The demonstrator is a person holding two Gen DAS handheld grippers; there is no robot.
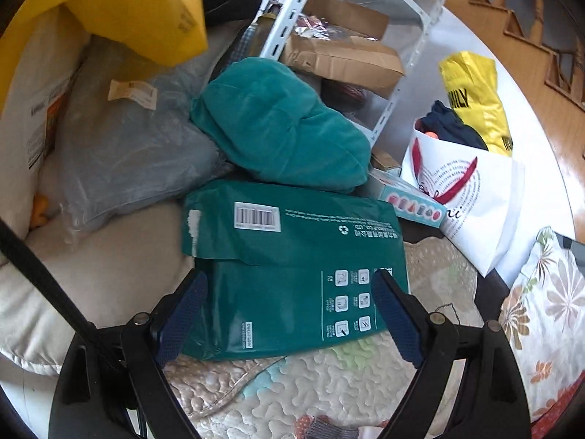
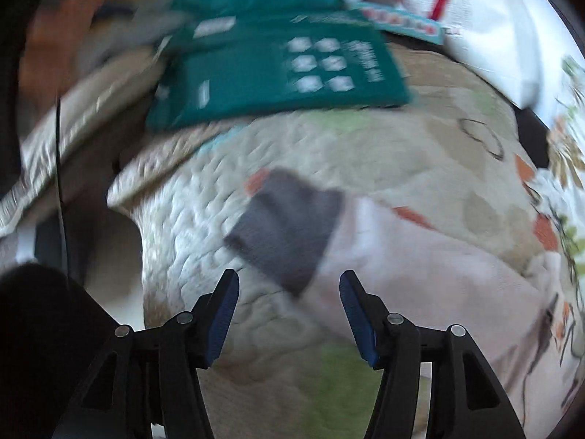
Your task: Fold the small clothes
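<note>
A small garment lies flat on the quilted pad (image 2: 365,146): a dark grey piece (image 2: 285,226) joined to pale pink cloth (image 2: 420,274). The right wrist view is blurred. My right gripper (image 2: 289,285) is open and empty, hovering just above the grey piece's near edge. My left gripper (image 1: 289,285) is open and empty, held above a green paper package (image 1: 292,256) at the pad's far side. A sliver of the grey piece (image 1: 329,430) shows at the bottom of the left wrist view.
Behind the green package (image 2: 278,69) lie a teal cushion (image 1: 281,124), a grey bagged pillow (image 1: 128,146), a yellow envelope (image 1: 139,14), cardboard boxes (image 1: 347,55), a white shopping bag (image 1: 464,190) and a floral cushion (image 1: 541,314). A beige cushion (image 1: 91,278) sits left.
</note>
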